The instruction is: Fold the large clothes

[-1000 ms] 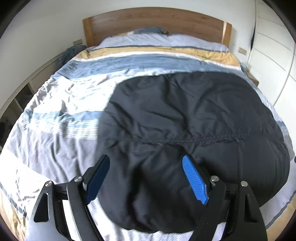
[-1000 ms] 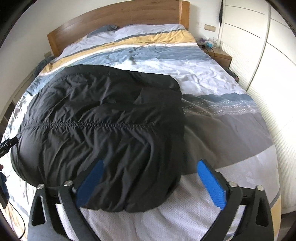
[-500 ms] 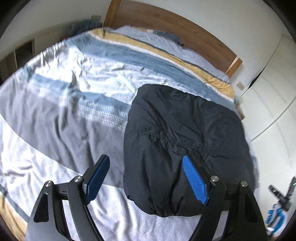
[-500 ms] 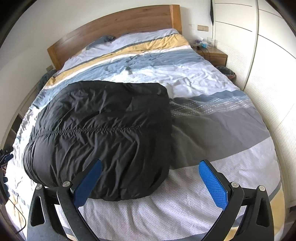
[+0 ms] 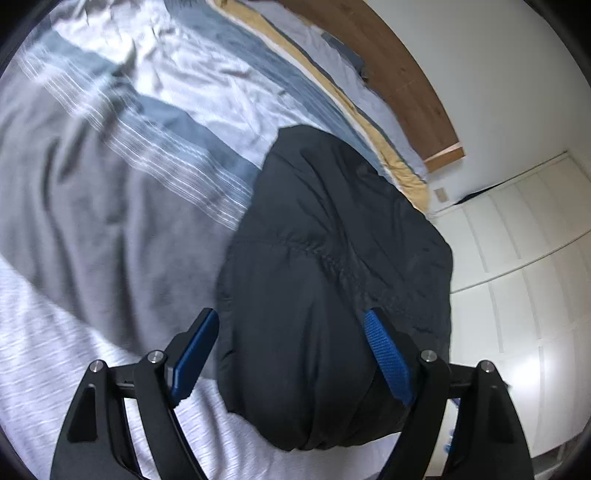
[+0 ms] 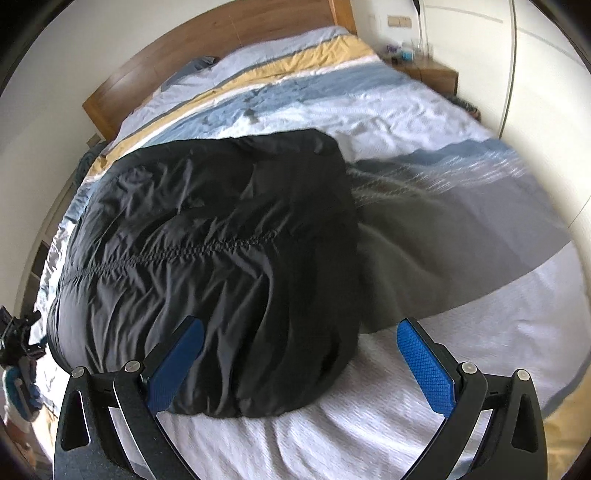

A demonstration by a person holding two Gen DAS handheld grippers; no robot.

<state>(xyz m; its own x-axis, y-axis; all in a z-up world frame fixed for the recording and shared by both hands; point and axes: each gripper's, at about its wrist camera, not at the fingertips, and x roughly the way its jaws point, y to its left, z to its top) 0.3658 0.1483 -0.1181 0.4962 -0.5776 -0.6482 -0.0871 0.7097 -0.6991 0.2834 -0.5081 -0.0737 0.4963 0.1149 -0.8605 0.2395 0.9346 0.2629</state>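
On one striped bed (image 6: 443,369) lies one black jacket (image 6: 221,229) — both grippers' jaws wide, empty.

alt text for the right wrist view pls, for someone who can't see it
A puffy black jacket, folded into a bundle, lies on a striped duvet on a bed with a wooden headboard. The open right gripper hangs over the bundle's near corner, its blue pads gripping nothing. A wooden nightstand stands beside the bed.

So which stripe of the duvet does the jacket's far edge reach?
The blue band below the yellow stripe; the black jacket stops short of the yellow one nearer the headboard.
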